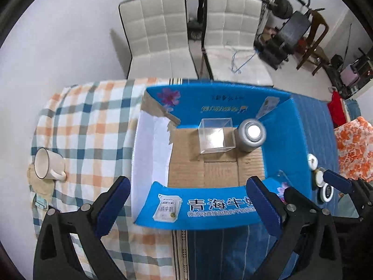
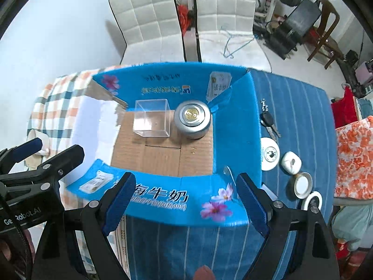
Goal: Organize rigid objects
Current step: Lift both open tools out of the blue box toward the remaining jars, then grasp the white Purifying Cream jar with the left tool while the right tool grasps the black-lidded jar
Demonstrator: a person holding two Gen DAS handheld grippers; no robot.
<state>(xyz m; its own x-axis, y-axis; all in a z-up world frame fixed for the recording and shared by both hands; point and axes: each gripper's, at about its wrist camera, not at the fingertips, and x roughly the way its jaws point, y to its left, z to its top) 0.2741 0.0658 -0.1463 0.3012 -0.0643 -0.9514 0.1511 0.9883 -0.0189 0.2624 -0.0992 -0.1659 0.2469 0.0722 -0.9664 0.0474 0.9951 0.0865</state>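
left gripper (image 1: 186, 200): black claw with blue pads, spread wide, empty; hovers over near flap, probably between picks
right gripper (image 2: 186, 198): same, wide, empty
blue cardboard milk box (image 1: 279, 140): open collection bin; clear plastic cube (image 1: 215, 137) and silver round tin (image 1: 251, 135) stand side by side at far wall
white enamel mug (image 1: 47, 166): on checked cloth (image 1: 93, 121), outside box; likely next
small white lids (image 2: 289, 163): right of box, unsorted

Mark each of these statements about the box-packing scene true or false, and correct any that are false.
1. The clear plastic cube stands inside the blue cardboard box. True.
2. The silver tin lies outside the box on the striped cloth. False: it stands inside the box, beside the cube.
3. The white mug lies on its side on the checked cloth, outside the box. True.
4. The right gripper is shut on the car key. False: it is open and holds nothing; the key lies on the blue striped cloth.
5. The left gripper is open and empty. True.
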